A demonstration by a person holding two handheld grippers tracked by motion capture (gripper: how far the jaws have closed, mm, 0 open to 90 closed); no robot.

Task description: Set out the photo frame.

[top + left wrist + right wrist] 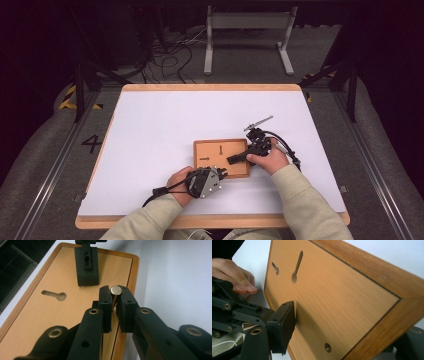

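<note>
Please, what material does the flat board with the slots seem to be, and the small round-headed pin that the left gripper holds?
The board looks like light wood or a wood-look laminate: fine grain lines, matt surface, a darker border strip; which one I cannot tell. The pin looks like metal: its flat round head is shiny and pale, perhaps steel or brass. It sits between the jaws of the left gripper.

I see a white-topped table [150, 125] with a light wooden rim, standing on grey floor. Lying directly on it, right of the middle and toward the near edge, is a flat rectangular wooden board [212, 148] with two dark keyhole-shaped slots.
</note>
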